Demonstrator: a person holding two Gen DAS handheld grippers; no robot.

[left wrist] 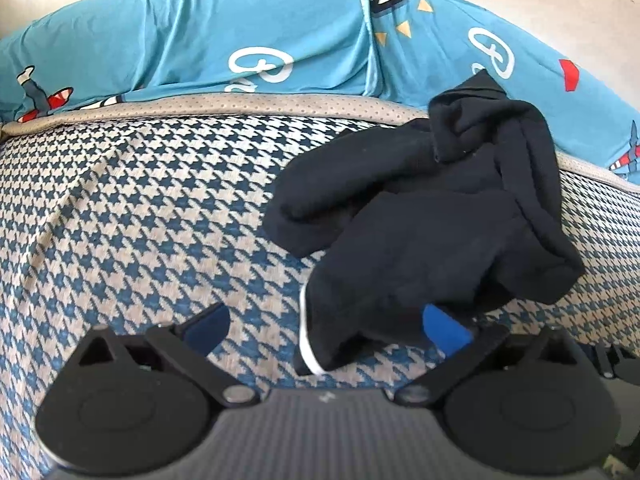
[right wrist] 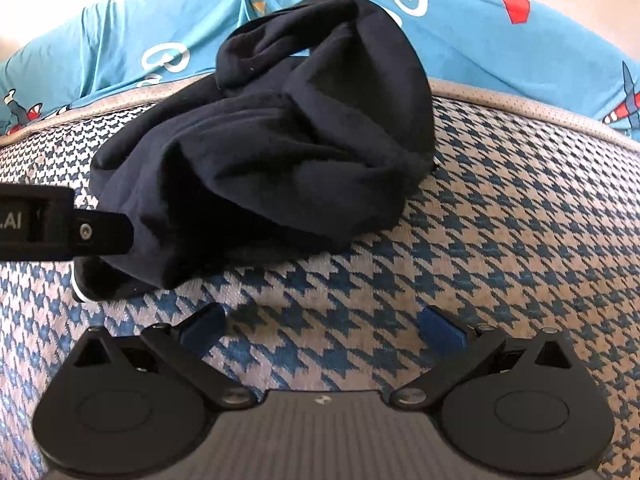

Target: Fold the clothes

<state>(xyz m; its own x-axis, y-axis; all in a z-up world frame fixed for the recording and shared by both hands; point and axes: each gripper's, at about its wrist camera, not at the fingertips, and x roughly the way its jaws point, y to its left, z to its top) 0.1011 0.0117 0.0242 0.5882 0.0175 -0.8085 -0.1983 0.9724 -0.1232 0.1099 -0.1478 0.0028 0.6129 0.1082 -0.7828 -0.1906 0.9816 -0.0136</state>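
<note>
A crumpled black garment (left wrist: 432, 216) lies on the houndstooth cushion (left wrist: 140, 220), right of centre in the left wrist view. Its hem with a white trim (left wrist: 306, 344) hangs between the wide-apart fingers of my left gripper (left wrist: 326, 330), which is open, and the cloth drapes over the right blue pad (left wrist: 446, 330). In the right wrist view the same garment (right wrist: 260, 140) is heaped at the upper left. One finger (right wrist: 104, 234) of the left gripper reaches into its near-left edge. My right gripper (right wrist: 322, 330) is open over bare cushion, short of the garment.
A bright blue sheet with cartoon prints (left wrist: 280, 40) covers the raised back behind the cushion. A beige dotted piping (left wrist: 240, 106) marks the cushion's far edge. Houndstooth fabric (right wrist: 500, 220) stretches to the right of the garment.
</note>
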